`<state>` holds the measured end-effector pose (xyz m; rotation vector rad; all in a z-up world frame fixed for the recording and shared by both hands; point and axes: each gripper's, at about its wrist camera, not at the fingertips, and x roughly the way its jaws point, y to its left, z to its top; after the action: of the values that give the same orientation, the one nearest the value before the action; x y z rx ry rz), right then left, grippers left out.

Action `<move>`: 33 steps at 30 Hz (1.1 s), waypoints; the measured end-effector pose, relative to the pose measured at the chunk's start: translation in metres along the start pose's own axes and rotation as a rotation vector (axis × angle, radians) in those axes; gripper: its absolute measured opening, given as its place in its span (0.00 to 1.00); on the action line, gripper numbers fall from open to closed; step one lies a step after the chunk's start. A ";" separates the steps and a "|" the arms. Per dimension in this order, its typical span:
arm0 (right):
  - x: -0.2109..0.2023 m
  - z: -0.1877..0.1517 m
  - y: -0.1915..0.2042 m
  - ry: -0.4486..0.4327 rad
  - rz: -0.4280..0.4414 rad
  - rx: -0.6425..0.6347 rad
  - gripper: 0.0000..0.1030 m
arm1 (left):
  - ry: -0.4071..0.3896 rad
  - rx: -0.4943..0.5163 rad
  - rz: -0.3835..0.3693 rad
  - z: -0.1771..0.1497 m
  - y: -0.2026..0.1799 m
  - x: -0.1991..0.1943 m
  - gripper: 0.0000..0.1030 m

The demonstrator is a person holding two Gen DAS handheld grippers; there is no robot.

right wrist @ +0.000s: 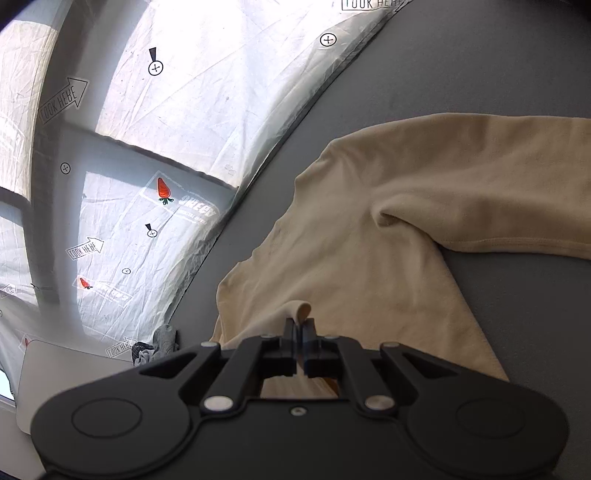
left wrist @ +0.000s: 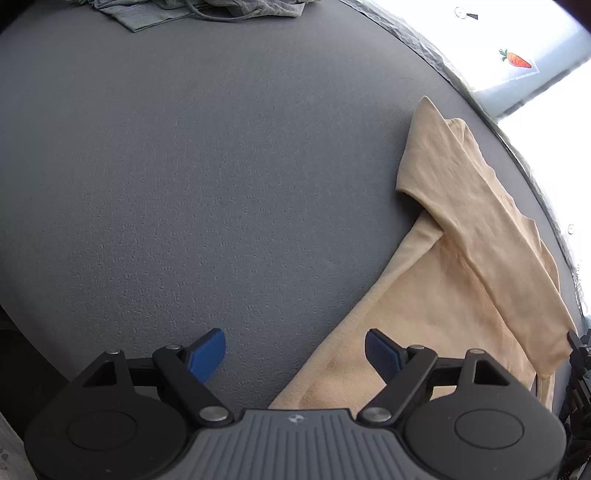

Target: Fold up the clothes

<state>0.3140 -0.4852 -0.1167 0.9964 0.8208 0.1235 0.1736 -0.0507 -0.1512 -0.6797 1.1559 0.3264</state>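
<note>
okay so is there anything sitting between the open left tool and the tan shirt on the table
Nothing visible does. The left tool hangs open right over the near edge of the tan shirt, with only bare grey table around it. The grey clothes lie far off at the table's other end.

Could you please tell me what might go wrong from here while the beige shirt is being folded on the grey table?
1. The right gripper pinches only a small tuck of the beige shirt; a pull could slip it free.
2. The shirt lies near the table edge, so dragging may send cloth over it.
3. The left gripper is open with one of its jaws over the shirt's edge; it could snag the cloth and spoil the sleeve already folded.
</note>
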 end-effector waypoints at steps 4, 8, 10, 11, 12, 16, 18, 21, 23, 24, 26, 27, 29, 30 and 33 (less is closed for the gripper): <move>-0.008 0.018 -0.008 0.016 0.001 -0.029 0.03 | -0.028 -0.037 0.013 -0.011 -0.013 0.002 0.81; -0.012 0.038 -0.015 0.022 0.003 -0.060 0.03 | -0.056 -0.081 0.027 -0.027 -0.023 0.003 0.81; -0.014 0.048 -0.020 0.025 0.005 -0.070 0.03 | -0.069 -0.100 0.032 -0.033 -0.026 0.003 0.81; -0.014 0.053 -0.022 0.026 0.002 -0.074 0.03 | -0.076 -0.107 0.034 -0.035 -0.026 0.002 0.81; -0.014 0.058 -0.025 0.026 -0.003 -0.081 0.03 | -0.083 -0.113 0.038 -0.037 -0.027 0.002 0.81; -0.012 0.074 -0.034 0.030 -0.031 -0.095 0.03 | -0.106 -0.138 0.055 -0.043 -0.032 0.001 0.81; -0.012 0.082 -0.038 0.027 -0.042 -0.093 0.03 | -0.111 -0.149 0.060 -0.045 -0.033 0.001 0.81; -0.013 0.093 -0.045 0.015 -0.049 -0.085 0.03 | -0.106 -0.157 0.076 -0.046 -0.035 0.001 0.81; -0.016 0.100 -0.049 0.000 -0.050 -0.074 0.03 | -0.097 -0.149 0.087 -0.046 -0.037 0.002 0.81; -0.018 0.103 -0.052 -0.008 -0.052 -0.068 0.03 | -0.093 -0.141 0.094 -0.046 -0.038 0.002 0.81; -0.022 0.110 -0.058 -0.030 -0.058 -0.057 0.03 | -0.089 -0.128 0.104 -0.047 -0.038 0.001 0.81; -0.024 0.113 -0.061 -0.041 -0.062 -0.051 0.03 | -0.087 -0.123 0.108 -0.049 -0.037 -0.001 0.81; -0.031 0.119 -0.067 -0.071 -0.073 -0.035 0.03 | -0.088 -0.123 0.108 -0.051 -0.035 -0.003 0.81; -0.035 0.122 -0.071 -0.086 -0.079 -0.027 0.03 | -0.088 -0.125 0.106 -0.051 -0.034 -0.004 0.81; -0.046 0.131 -0.079 -0.140 -0.105 -0.008 0.03 | -0.092 -0.119 0.095 -0.050 -0.034 -0.007 0.81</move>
<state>0.3476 -0.6417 -0.1166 0.9416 0.7420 -0.0322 0.1539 -0.1080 -0.1453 -0.7075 1.0895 0.5055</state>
